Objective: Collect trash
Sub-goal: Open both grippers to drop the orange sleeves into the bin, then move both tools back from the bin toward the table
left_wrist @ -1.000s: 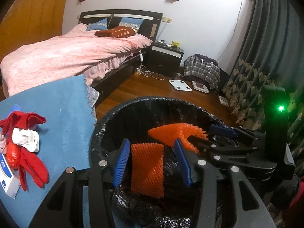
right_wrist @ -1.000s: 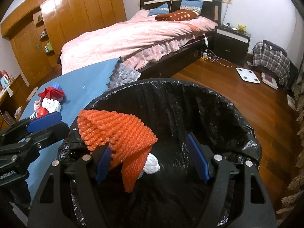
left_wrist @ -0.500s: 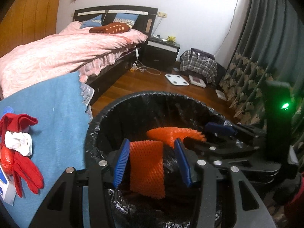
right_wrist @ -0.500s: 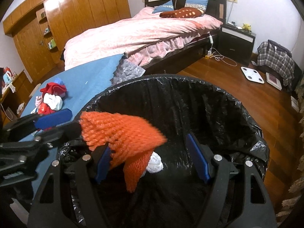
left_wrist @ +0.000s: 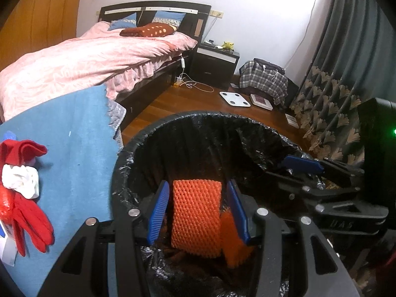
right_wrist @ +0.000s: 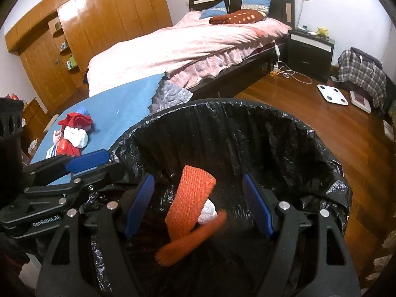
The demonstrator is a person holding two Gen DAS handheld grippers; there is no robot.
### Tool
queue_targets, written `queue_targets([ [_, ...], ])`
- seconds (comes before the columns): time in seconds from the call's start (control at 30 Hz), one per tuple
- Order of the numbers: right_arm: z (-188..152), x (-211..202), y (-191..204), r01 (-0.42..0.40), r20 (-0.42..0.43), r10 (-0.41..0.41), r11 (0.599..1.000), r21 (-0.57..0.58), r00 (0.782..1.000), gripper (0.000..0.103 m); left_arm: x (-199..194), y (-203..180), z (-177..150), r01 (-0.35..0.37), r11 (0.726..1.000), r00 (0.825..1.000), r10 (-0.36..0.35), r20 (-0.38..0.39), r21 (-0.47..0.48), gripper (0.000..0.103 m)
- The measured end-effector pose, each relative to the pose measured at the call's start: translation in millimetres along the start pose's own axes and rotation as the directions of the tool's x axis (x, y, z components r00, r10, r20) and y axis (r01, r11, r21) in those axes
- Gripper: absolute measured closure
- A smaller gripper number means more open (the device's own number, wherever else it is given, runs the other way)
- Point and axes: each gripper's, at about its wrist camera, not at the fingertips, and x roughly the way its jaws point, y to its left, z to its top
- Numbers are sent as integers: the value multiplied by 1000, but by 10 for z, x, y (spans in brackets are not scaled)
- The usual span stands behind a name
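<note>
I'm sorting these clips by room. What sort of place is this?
A home bedroom, most likely: a bed with a pink cover, a dark nightstand beside it, and a wooden wardrobe along the wall. A lined trash bin stands in front.

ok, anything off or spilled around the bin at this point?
Nothing spilled. One orange foam net stands tilted inside the black-lined trash bin, and a second net below it is motion-blurred, apparently mid-fall. A pile of red gloves and crumpled white paper sits uncollected on the blue mat.
</note>
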Motion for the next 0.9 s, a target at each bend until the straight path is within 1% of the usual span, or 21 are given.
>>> queue_targets([
  [0.27, 53, -19, 57, 7, 18, -7, 1000, -4, 1000, 30, -143, 146, -27, -44, 999, 999, 44, 26, -26, 55],
  [0.5, 117, -75, 260, 1, 37, 0, 999, -33, 999, 30, -404, 291, -33, -67, 996, 995, 70, 68, -50, 55],
  [0.73, 219, -114, 636, -18, 60, 23, 996, -88, 998, 29, -744, 529, -100, -112, 989, 986, 123, 114, -97, 53],
  [0.9, 297, -74, 994, -44, 72, 54, 991, -129, 996, 28, -1007, 837, -228, -169, 974, 973, 189, 130, -154, 51],
])
